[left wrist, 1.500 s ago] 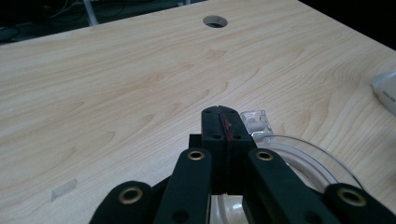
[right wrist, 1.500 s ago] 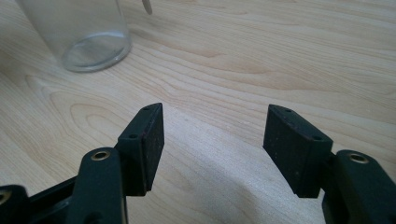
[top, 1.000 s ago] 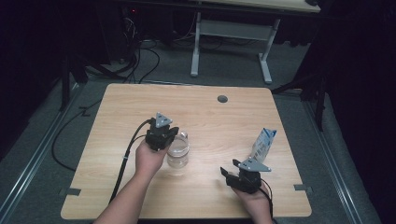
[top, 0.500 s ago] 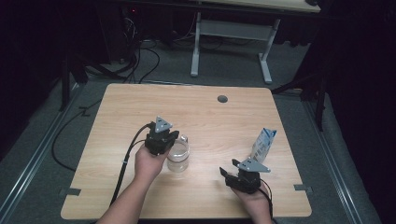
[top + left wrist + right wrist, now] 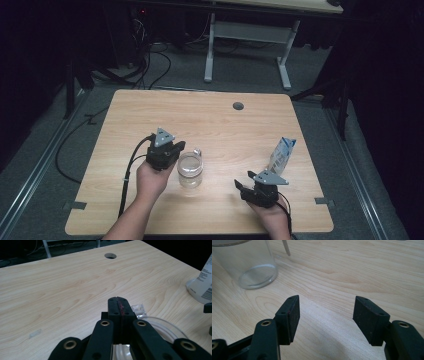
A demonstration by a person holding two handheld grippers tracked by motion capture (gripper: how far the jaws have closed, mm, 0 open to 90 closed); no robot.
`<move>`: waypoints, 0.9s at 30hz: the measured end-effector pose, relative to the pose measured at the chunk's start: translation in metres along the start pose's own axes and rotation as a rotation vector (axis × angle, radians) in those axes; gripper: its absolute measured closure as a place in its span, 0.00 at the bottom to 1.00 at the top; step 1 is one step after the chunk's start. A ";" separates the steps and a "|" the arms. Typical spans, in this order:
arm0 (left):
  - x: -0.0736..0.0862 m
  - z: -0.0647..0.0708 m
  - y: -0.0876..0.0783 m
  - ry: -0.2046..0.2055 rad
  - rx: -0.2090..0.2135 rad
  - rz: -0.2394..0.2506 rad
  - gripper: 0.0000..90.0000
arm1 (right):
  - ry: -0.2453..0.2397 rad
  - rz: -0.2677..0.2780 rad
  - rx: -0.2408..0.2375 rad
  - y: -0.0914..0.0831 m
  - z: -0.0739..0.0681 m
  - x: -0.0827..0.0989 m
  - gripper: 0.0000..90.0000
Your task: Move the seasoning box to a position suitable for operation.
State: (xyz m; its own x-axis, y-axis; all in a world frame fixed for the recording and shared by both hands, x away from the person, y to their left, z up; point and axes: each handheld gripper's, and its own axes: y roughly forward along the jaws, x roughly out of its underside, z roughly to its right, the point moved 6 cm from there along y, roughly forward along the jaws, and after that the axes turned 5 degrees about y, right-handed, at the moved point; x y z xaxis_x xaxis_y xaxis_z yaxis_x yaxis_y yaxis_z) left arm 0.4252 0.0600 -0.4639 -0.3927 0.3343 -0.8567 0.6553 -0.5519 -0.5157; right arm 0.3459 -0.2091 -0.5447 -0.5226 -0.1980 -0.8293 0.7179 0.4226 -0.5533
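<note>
Your landmark is the glass jar (image 5: 190, 170); it stands upright on the tabletop (image 5: 210, 125), toward your edge and a little left of centre, mouth up, with a small clear tab (image 5: 197, 151) just beyond its far rim; it looks empty.

Your left gripper (image 5: 172, 148) sits just to the left of the jar, almost against its rim; in the left gripper view its 2 jaws are pressed flat together with nothing between them, and the jar's rim (image 5: 160, 323) curves just right of and below the tips. Your right gripper (image 5: 325, 315) rests well to the right of the jar, near your edge; its jaws stand wide apart over bare wood, holding nothing, and in its own view the jar (image 5: 249, 265) lies ahead and to the left. A white carton (image 5: 281, 155) stands upright just beyond that gripper, on the far side from the jar.

The relation that counts: the jar's long axis is vertical, and your left hand is by far the nearer; but that gripper is closed, so I judge it must spread before it can take the wall or rim; the right one is ready but would have to cross leftward, clear of the carton.
</note>
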 end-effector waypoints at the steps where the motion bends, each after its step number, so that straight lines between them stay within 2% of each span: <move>1: 0.002 -0.002 -0.002 -0.001 -0.007 -0.003 1.00 | -0.001 0.000 -0.001 0.000 0.000 0.000 0.44; 7: 0.023 -0.012 -0.009 -0.029 -0.017 -0.007 1.00 | 0.009 0.001 0.006 -0.001 0.000 0.001 0.48; 8: 0.031 -0.014 -0.010 -0.034 -0.017 -0.014 1.00 | 0.020 -0.003 0.013 -0.001 -0.001 0.001 0.49; 13: 0.044 -0.016 -0.011 -0.042 -0.009 -0.018 1.00 | 0.033 0.006 0.015 -0.001 -0.002 0.002 0.50; 18: 0.056 -0.010 -0.010 -0.024 0.003 -0.018 1.00 | 0.032 0.010 0.016 -0.001 -0.003 0.002 0.51; 27: 0.069 0.001 -0.008 -0.047 0.033 0.004 1.00 | 0.036 0.012 0.011 0.000 -0.004 0.003 0.50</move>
State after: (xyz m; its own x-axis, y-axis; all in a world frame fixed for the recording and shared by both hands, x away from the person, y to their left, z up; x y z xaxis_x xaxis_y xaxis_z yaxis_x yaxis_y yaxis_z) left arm 0.3922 0.0868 -0.5192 -0.4204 0.2962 -0.8576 0.6354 -0.5787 -0.5113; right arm 0.3426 -0.2066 -0.5466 -0.5298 -0.1608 -0.8327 0.7294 0.4147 -0.5441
